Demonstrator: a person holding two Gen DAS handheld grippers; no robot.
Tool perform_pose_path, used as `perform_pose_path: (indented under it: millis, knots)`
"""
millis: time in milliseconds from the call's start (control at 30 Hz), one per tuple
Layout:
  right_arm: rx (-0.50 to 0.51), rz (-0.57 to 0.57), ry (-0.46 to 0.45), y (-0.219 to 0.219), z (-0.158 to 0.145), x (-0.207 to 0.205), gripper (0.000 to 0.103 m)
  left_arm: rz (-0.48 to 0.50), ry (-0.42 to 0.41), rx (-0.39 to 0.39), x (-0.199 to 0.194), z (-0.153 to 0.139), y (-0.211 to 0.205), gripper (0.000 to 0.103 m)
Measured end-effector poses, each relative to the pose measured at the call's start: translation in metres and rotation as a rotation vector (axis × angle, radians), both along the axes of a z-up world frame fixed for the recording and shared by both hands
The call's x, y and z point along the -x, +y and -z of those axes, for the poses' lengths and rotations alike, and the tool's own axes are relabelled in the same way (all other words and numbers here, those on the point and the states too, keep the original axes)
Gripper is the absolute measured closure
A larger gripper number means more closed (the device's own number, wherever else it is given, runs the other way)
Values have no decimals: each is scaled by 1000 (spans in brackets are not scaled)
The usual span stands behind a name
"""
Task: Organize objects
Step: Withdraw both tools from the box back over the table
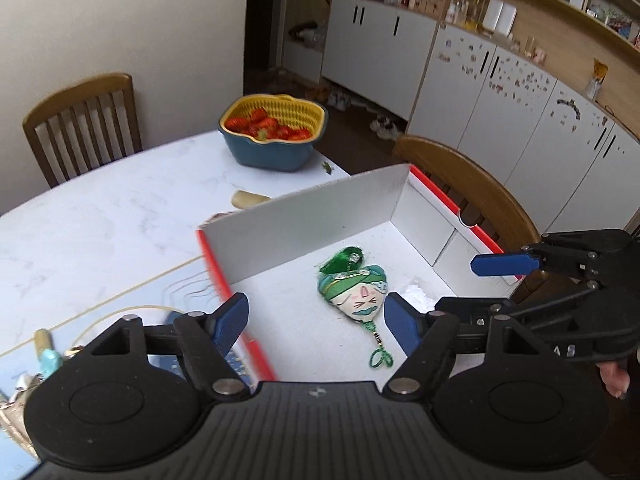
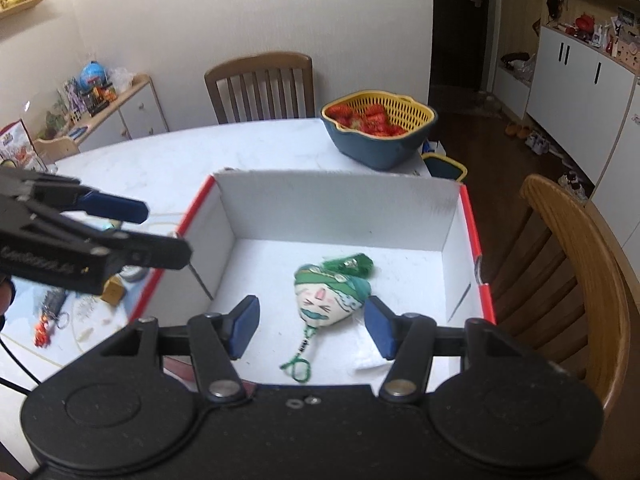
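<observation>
A heart-shaped green and white cloth sachet [image 1: 354, 294] with a painted face, a green tassel and a beaded loop lies on the floor of a white cardboard box with red edges [image 1: 312, 224]. My left gripper [image 1: 316, 326] hangs open above the box's near side, with the sachet seen between its blue pads but well below them. In the right wrist view the same sachet [image 2: 328, 298] lies in the box [image 2: 336, 208] under my right gripper [image 2: 312, 326], which is open and holds nothing. Each gripper shows in the other's view: the right gripper [image 1: 486, 286] at the right, the left gripper [image 2: 156, 232] at the left.
A blue and yellow basket [image 1: 264, 156] [image 2: 376, 152] of strawberries stands on the white table [image 1: 100, 208] beyond the box. Small trinkets [image 2: 52, 320] lie left of the box. Wooden chairs [image 1: 84, 120] [image 2: 576, 264] flank the table. White cabinets line the right wall.
</observation>
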State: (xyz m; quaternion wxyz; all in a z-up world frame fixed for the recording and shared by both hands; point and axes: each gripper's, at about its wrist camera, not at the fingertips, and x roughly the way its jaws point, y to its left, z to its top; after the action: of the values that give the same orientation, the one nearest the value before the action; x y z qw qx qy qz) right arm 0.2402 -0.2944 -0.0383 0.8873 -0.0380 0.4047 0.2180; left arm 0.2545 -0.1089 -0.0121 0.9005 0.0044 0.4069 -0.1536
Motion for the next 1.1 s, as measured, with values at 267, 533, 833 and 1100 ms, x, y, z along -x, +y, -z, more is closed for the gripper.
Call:
perform_pose_path:
  millis: [267, 533, 833, 1100]
  knots:
    - [-29, 1, -32, 37, -10, 18, 29, -75, -56, 15, 33, -8, 54, 21]
    - [-68, -42, -47, 89, -12, 34, 16, -177, -94, 38, 56, -7, 124, 17]
    - [-82, -112, -28, 156, -4, 49, 14, -257, -108, 23, 72, 2, 196, 4]
    - [-46, -147, -15, 206, 12, 51, 14, -328, -133, -11, 86, 13, 256, 0]
